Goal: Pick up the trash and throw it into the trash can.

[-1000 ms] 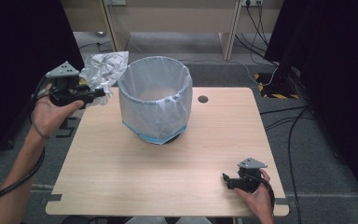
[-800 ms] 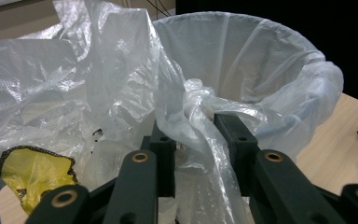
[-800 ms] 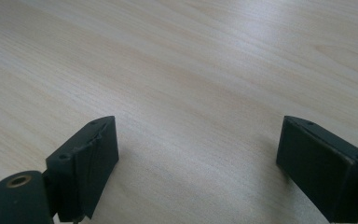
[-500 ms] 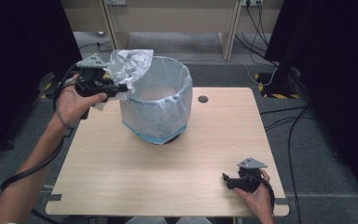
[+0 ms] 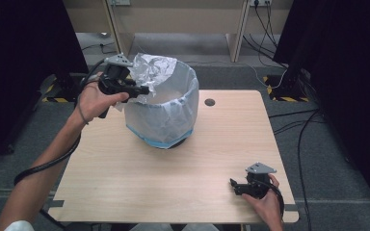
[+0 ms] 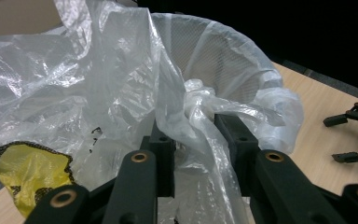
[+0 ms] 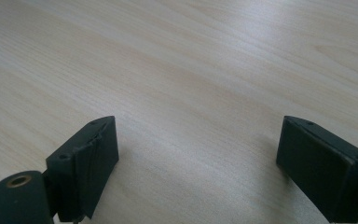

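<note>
The tabletop (image 5: 125, 187) is the biggest thing here. It is pale wood, and the round bin (image 5: 166, 113) stands on it, toward the far side and a little left of the middle.

The bin is lined with a thin see-through plastic bag (image 5: 173, 120). The bag hangs over the rim and down the outside of the bin. One big crinkled part of the bag (image 5: 154, 70) stands up above the far left edge of the rim.

The person's left arm reaches in from the near left of the bin. The hand holds the left claw (image 5: 142, 90) just beside the bin's left rim, up off the tabletop. In the left gripper view, this claw (image 6: 193, 135) is clenched on a bunched fold of the bag (image 6: 200, 109), with the plastic squeezed between the two black jaws. The mesh wall of the bin (image 6: 214, 51) shows just behind the fold. A yellow patch with a black edge (image 6: 32, 170) shows through the plastic, low and to the left of the fold.

The right claw (image 5: 236, 185) rests on the tabletop, well apart from the bin, near the front right corner. In the right gripper view its jaws (image 7: 198, 163) are spread wide with only bare wood between them, so it is released.

A small dark round hole (image 5: 209, 102) sits in the tabletop just to the right of the bin.
</note>
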Tool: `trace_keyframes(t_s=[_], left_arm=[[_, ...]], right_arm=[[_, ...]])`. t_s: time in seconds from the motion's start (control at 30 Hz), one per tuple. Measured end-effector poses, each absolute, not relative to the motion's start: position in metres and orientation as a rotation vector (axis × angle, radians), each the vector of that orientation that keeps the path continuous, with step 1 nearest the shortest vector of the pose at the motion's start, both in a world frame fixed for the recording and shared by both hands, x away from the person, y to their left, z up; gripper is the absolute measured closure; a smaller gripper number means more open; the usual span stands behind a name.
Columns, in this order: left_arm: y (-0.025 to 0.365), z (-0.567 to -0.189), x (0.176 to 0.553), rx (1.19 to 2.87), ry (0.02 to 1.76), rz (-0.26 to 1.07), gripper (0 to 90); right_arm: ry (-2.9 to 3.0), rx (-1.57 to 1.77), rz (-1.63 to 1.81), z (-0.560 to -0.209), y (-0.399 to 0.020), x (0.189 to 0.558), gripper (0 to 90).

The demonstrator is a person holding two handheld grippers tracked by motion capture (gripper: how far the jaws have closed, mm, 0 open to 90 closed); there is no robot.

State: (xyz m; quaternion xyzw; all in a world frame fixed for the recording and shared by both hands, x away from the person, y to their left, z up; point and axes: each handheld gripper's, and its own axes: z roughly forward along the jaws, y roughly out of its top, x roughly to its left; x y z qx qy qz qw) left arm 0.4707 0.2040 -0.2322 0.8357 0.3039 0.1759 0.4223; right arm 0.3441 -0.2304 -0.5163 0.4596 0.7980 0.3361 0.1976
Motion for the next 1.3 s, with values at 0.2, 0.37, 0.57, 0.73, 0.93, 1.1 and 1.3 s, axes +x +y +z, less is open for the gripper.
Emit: trace_keyframes(t_s=[0.2, 0.37, 0.57, 0.73, 0.93, 1.1, 1.3], left_arm=[[0.192, -0.232, 0.474, 2.12, 0.748, 0.419, 69.8], [0.182, -0.233, 0.478, 2.13, 0.739, 0.397, 68.9], [0.173, -0.235, 0.483, 2.144, 0.734, 0.356, 67.9], [0.175, -0.236, 0.488, 2.125, 0.761, 0.333, 62.1], [0.178, -0.234, 0.494, 2.089, 0.803, 0.33, 45.9], [0.179, -0.231, 0.493, 2.07, 0.807, 0.329, 42.9], [0.182, -0.23, 0.49, 2.068, 0.808, 0.334, 41.8]], right_arm=[[2.233, 1.286, 0.941, -0.516, -0.23, 0.344, 13.0], [2.233, 1.287, 0.942, -0.516, -0.23, 0.344, 13.0], [2.233, 1.287, 0.942, -0.516, -0.231, 0.344, 13.0], [2.235, 1.281, 0.942, -0.516, -0.231, 0.345, 13.0], [2.234, 1.281, 0.942, -0.516, -0.231, 0.345, 13.0], [2.236, 1.281, 0.942, -0.516, -0.231, 0.345, 13.0], [2.236, 1.28, 0.942, -0.516, -0.231, 0.345, 12.9]])
